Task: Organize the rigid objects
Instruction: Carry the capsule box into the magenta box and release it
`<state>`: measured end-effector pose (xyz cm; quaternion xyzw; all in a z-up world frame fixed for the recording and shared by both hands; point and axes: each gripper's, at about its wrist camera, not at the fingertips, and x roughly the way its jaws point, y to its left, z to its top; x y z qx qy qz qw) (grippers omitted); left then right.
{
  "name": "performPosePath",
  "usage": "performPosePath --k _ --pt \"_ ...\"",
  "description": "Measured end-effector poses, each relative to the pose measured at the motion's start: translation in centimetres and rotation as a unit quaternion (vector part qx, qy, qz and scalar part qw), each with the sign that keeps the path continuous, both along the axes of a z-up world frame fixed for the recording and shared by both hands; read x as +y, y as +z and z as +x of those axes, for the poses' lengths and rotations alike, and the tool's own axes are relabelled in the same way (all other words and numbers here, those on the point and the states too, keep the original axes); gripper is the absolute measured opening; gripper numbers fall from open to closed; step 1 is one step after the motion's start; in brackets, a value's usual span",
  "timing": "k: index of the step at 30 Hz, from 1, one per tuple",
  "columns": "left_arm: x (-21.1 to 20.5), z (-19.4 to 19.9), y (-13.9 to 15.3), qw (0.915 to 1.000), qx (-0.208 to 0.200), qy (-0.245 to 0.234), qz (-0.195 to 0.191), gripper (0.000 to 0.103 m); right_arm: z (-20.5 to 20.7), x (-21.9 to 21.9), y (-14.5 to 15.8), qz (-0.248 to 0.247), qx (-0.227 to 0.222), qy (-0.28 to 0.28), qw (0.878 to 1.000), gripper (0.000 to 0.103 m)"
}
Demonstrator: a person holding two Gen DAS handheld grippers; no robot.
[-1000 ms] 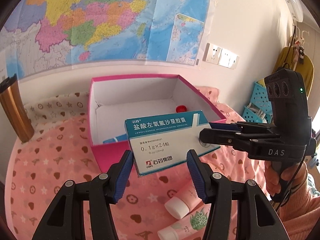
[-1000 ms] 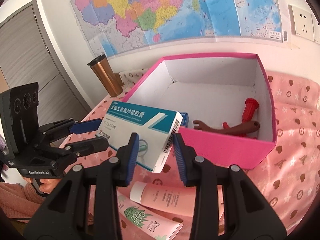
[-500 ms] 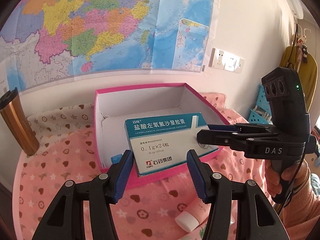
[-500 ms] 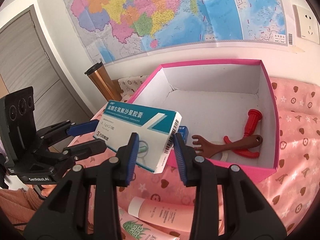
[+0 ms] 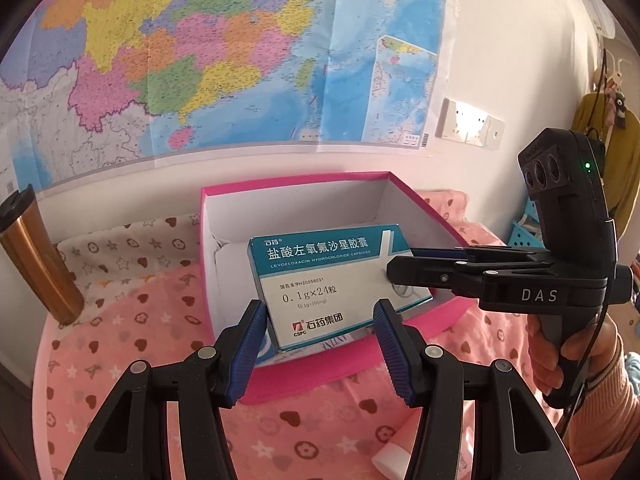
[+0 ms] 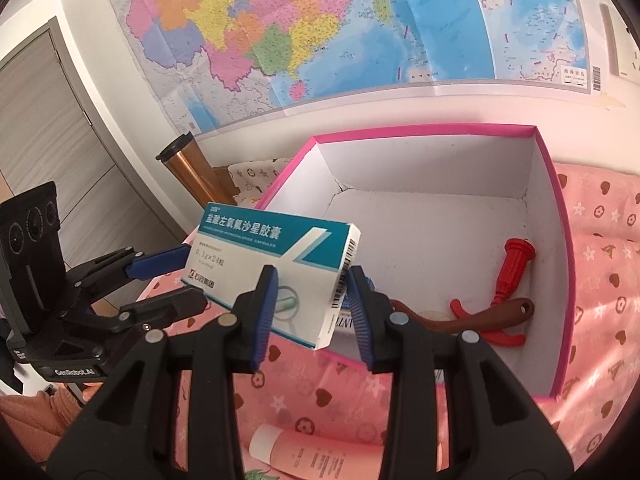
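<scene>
A teal-and-white medicine box [image 5: 328, 280] [image 6: 276, 264] hangs in the air over the near edge of an open pink box [image 5: 296, 180] [image 6: 424, 160]. Both grippers hold it. My left gripper [image 5: 320, 352] [image 6: 192, 280] is shut across its lower left end. My right gripper [image 6: 310, 312] [image 5: 400, 264] is shut on its barcode end, one pad on each face. Inside the pink box lie a red toy tool [image 6: 514, 268] and a brown toy fork [image 6: 480, 318]. Another small carton lies partly hidden under the held box.
A pink tube [image 6: 320, 456] [image 5: 392, 460] lies on the pink heart-patterned cloth in front of the box. A copper tumbler [image 5: 36, 264] [image 6: 192, 176] stands at the left by the wall. A blue basket [image 5: 528, 224] sits far right. A map covers the wall behind.
Both grippers have carried the medicine box forward, from in front of the pink box to over its near edge. The tubes have slid toward the bottom of the views.
</scene>
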<state>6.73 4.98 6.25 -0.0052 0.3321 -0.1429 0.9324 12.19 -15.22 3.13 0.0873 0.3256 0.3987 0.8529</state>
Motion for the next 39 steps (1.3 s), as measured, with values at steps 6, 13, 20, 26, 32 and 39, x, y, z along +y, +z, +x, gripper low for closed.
performPosePath --k 6,13,20,26,32,39 --pt "0.4 1.2 -0.9 0.9998 0.013 0.012 0.007 0.056 0.9 0.8 -0.5 -0.006 0.010 0.000 1.000 0.039" --pt "0.9 2.7 -2.2 0.9991 0.034 0.023 0.012 0.056 2.4 1.6 -1.8 -0.010 0.035 0.003 0.999 0.039" --pt "1.1 3.7 -3.3 0.9981 0.052 0.029 0.017 0.056 3.7 2.3 -2.7 -0.018 0.053 0.004 0.998 0.039" --pt "1.3 4.4 -3.9 0.9972 0.064 0.034 0.018 0.056 4.4 2.9 -3.6 -0.028 0.067 0.007 0.997 0.039" --pt "1.2 4.6 -3.8 0.9967 0.063 0.043 0.028 0.056 4.6 4.1 -4.8 -0.043 0.078 0.011 0.996 0.039" --pt "1.0 3.3 -2.8 0.9982 0.036 0.040 0.027 0.056 3.6 3.3 -4.6 -0.040 0.062 0.002 0.997 0.039"
